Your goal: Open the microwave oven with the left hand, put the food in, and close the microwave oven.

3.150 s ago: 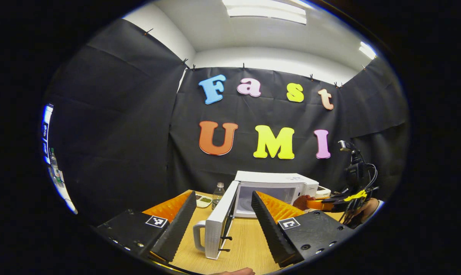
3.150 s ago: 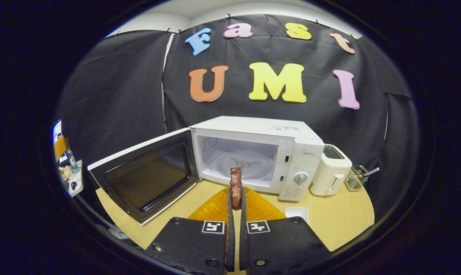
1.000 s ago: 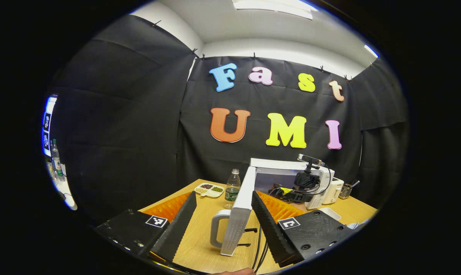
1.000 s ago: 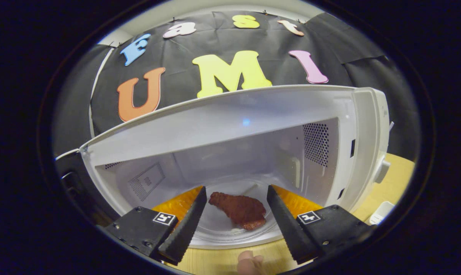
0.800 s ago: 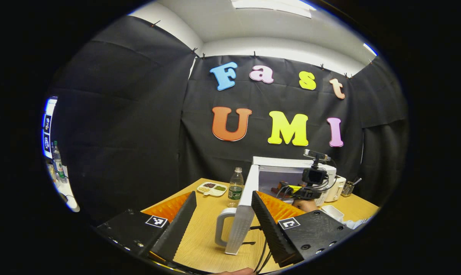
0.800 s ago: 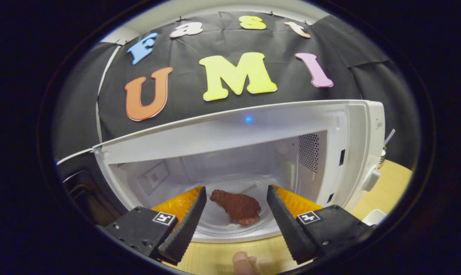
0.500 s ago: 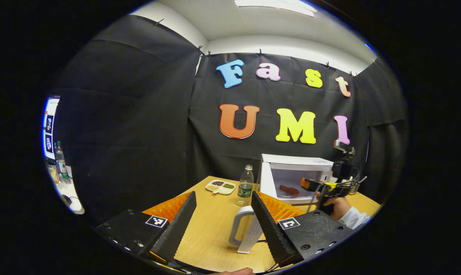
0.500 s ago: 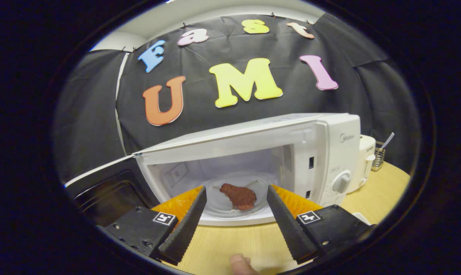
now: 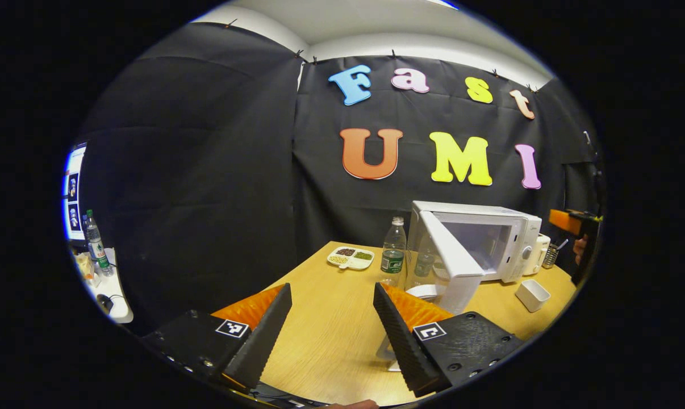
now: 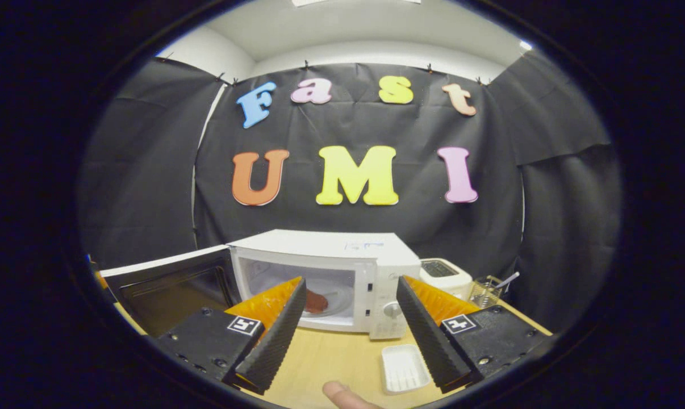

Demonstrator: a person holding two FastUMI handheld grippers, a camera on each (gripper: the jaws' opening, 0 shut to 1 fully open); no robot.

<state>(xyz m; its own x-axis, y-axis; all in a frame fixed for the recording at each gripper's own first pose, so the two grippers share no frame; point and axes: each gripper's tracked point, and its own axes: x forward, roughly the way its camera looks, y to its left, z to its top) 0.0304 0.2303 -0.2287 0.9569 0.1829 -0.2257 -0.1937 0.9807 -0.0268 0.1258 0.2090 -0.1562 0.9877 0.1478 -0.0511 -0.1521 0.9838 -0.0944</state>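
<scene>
On the table, left gripper view:
Left gripper (image 9: pixel 332 321): jaws spread wide, nothing between them, above the wooden table (image 9: pixel 325 318).
Microwave oven (image 9: pixel 498 238): at the far right of the table, door (image 9: pixel 453 261) swung partly outward, its edge just behind the right finger.
Bottle (image 9: pixel 393 245): upright, just left of the door.
Divided dish (image 9: pixel 351 258): left of the bottle, near the wall.
White tray (image 9: pixel 531 295): in front of the oven.
Right gripper (image 9: pixel 572 224): at the right edge; jaw state cannot be told here.

Across the table, right gripper view:
Right gripper (image 10: pixel 348 321): jaws spread apart, holding nothing, well back from the oven.
Food (image 10: pixel 315 301): brown piece lying on the glass plate inside the cavity.
Door: hangs open at the left.
Toaster (image 10: pixel 446 275): just right of the oven.
Wire holder (image 10: pixel 481 292): right of the toaster.
</scene>
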